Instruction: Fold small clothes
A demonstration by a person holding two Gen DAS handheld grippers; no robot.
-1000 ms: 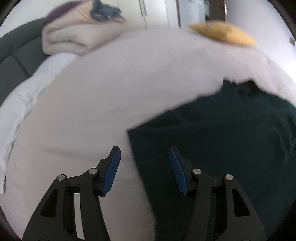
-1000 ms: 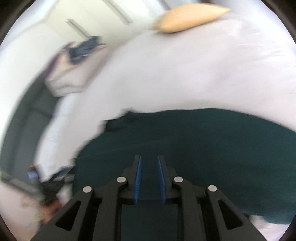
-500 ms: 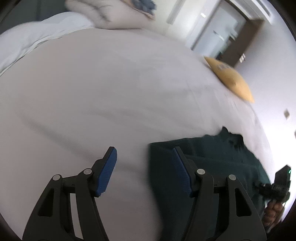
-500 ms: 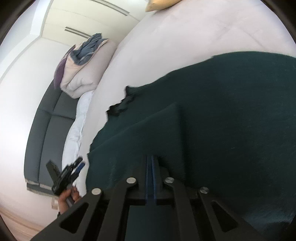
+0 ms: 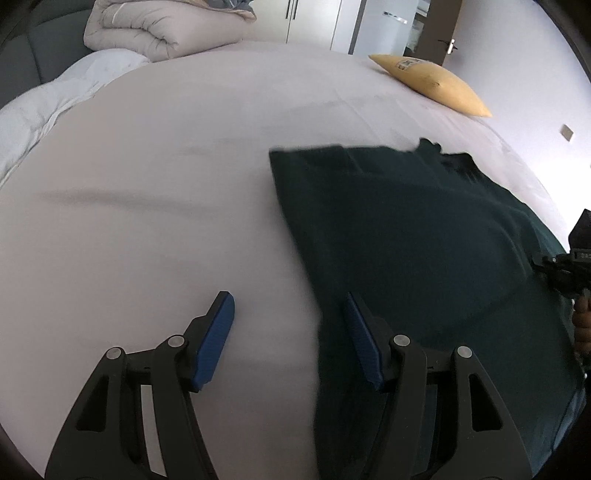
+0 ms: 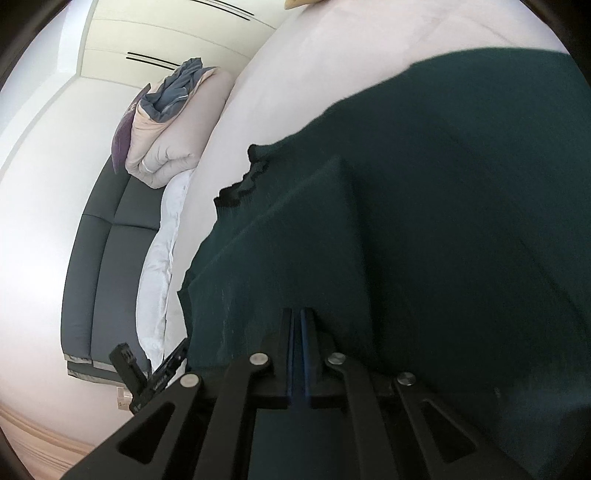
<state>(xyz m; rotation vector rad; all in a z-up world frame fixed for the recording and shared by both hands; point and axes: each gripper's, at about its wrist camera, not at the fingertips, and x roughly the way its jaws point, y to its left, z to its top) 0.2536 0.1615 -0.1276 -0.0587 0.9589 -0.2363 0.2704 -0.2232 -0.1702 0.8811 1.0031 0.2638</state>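
While pressed together to a mere sliver, grips a thin pinch of the dark green garment (image 6: 461, 184) in the right claw (image 6: 296, 314); judging by the flap of cloth that rises toward the blue pads, clamped on fabric rather than on nothing. Cannot tell how many layers sit in that pinch.

Hovers with the left claw (image 5: 287, 306) spread apart and holding nothing, straddling the garment's near side edge: one pad over bare sheet, the other over cloth, neither pressing.

Outward from both: lies spread on the bed (image 5: 166, 166), toward its right half in the left wrist view, collar end pointing away and one side already doubled over the body. Farther off, well apart from the work, shows a yellow pillow (image 5: 432, 83) at the far edge and a folded duvet (image 5: 147, 33) by the headboard.

Likely to handle as light, limp knit: no stiffness, so sags and drags wherever unsupported, and clings a little to the sheet rather than sliding. Not fragile, but stretches if tugged by a single layer. Best taken at a hem, shoulder seam or corner, where doubled fabric gives the pads something to bite. Better lifted at two spread points, then carried low and laid down, to keep the fold line straight.
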